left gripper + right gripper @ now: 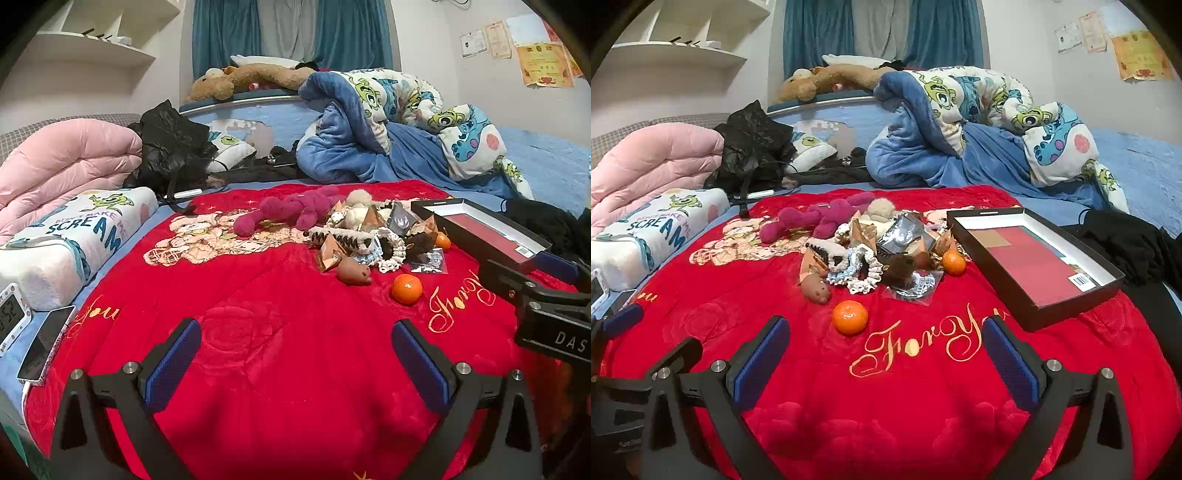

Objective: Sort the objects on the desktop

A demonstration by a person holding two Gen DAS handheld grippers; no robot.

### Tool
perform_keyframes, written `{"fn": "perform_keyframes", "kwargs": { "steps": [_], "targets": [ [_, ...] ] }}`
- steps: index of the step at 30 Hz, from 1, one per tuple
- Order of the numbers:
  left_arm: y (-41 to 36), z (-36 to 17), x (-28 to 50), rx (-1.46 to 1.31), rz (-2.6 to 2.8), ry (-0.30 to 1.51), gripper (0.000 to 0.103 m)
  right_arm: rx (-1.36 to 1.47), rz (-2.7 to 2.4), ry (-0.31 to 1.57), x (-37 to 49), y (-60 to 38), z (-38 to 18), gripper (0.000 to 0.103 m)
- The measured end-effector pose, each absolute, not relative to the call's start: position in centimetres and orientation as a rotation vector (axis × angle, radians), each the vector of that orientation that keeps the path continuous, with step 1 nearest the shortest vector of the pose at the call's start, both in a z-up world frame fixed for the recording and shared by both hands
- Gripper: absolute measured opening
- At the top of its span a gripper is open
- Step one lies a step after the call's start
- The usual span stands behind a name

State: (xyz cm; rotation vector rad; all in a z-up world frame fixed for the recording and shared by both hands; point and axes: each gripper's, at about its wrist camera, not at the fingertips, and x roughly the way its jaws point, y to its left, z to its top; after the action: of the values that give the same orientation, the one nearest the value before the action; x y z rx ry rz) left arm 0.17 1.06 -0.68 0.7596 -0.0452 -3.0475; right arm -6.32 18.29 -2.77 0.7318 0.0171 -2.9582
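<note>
A heap of small things lies on a red blanket (886, 387): a magenta plush toy (812, 219), scrunchies (866, 275), gold wrappers, a silver packet (899, 234), a brown toy animal (814, 290) and two oranges, one in front (850, 316) and one by the box (953, 263). An open black box (1034, 266) with a red lining sits right of the heap. My right gripper (886, 362) hovers open and empty just short of the front orange. My left gripper (295, 363) is open and empty over bare blanket, left of the heap (369, 236).
A white printed pillow (74, 236), a small clock (11, 314) and a phone (46, 343) lie at the left. A pink quilt (66, 158), black bags (170, 147) and a blue cartoon duvet (388, 122) fill the back. Black clothing (1126, 251) lies right of the box.
</note>
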Motion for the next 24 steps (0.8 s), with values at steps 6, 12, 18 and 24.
{"fn": "perform_keyframes", "kwargs": {
  "steps": [6, 12, 18, 24],
  "targets": [
    [0.9, -0.8, -0.1, 0.771, -3.048, -0.024, 0.103, 0.71, -2.967, -0.021, -6.2, 18.8, -2.6, 0.103],
    [0.8, -1.0, -0.3, 0.78, -3.061, 0.018, 0.103, 0.691, -2.938, -0.056, -6.1, 19.1, -2.5, 0.103],
    [2.1, -1.4, -0.7, 0.792, -3.058, -0.046, 0.103, 0.692, -2.906, -0.082, -6.4, 19.1, -2.8, 0.103],
    [3.2, -1.6, -0.6, 0.789, -3.078, -0.101, 0.103, 0.692, -2.881, -0.099, -6.6, 19.0, -3.0, 0.103]
  ]
}}
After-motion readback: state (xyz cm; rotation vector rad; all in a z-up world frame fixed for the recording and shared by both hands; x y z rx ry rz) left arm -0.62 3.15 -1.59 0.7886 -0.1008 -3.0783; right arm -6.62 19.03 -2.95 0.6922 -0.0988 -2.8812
